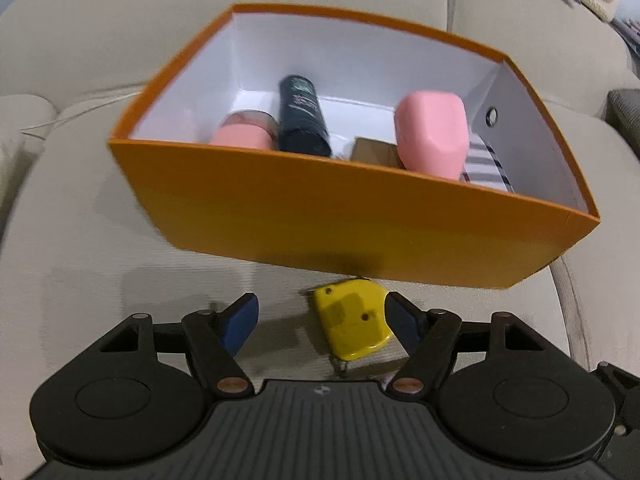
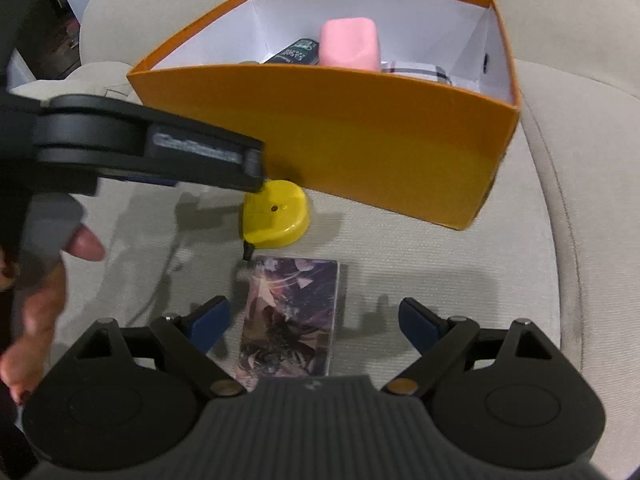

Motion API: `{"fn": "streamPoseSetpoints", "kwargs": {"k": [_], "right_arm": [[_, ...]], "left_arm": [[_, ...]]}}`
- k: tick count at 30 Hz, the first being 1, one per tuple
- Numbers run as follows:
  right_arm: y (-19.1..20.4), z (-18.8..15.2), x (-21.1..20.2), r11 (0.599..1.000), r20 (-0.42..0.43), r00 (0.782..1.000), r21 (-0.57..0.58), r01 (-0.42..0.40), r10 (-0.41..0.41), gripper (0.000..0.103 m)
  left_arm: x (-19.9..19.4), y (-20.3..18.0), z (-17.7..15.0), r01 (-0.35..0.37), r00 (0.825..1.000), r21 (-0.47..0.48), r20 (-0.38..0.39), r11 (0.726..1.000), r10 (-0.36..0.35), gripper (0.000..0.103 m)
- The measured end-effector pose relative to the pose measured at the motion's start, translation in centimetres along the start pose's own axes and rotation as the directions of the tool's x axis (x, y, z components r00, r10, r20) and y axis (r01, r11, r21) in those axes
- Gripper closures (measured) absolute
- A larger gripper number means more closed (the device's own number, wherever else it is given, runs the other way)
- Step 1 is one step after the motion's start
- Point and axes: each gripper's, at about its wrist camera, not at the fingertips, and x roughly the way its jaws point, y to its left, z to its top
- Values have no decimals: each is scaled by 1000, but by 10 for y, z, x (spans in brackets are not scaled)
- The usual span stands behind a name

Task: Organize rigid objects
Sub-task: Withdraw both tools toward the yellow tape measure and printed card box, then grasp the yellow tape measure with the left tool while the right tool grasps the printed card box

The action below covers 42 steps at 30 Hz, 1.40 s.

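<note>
Left wrist view: your left gripper stood open around the yellow tape measure lying against the orange box; your right gripper, also open, straddled the patterned card box. Neither was gripped; closing the jaws looked next.

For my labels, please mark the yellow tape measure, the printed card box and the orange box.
yellow tape measure (image 1: 350, 322): left wrist view, flat top face.
printed card box (image 2: 288, 320): right wrist view, middle of printed face.
orange box (image 2: 360, 152): right wrist view, near outer wall.
</note>
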Motion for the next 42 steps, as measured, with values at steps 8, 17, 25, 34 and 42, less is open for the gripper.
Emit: {"fn": "streamPoseSetpoints", "kwargs": {"k": [8,17,25,34,42], "right_arm": [[-6,-2,3,1000,-23,1000,12,15,-15,11],[-18,-3,2,998,-25,1000,61,17,-15,11],[-5,-3,15,1000,-47,999,10,18,-17,11],[4,-2,27,1000,-57,998,-1,21,-21,11],[24,0,41,995,-86,994,-77,60,-67,15]], "left_arm": [[26,-12,2,28,998,14,-49,1000,-27,20],[46,-7,1,22,992,-12,-122,1000,-24,27],[42,7,0,13,988,-50,-150,999,-21,38],[31,50,-6,-41,983,-120,-180,992,19,38],[23,71,-21,-70,983,-129,-180,989,46,34]]}}
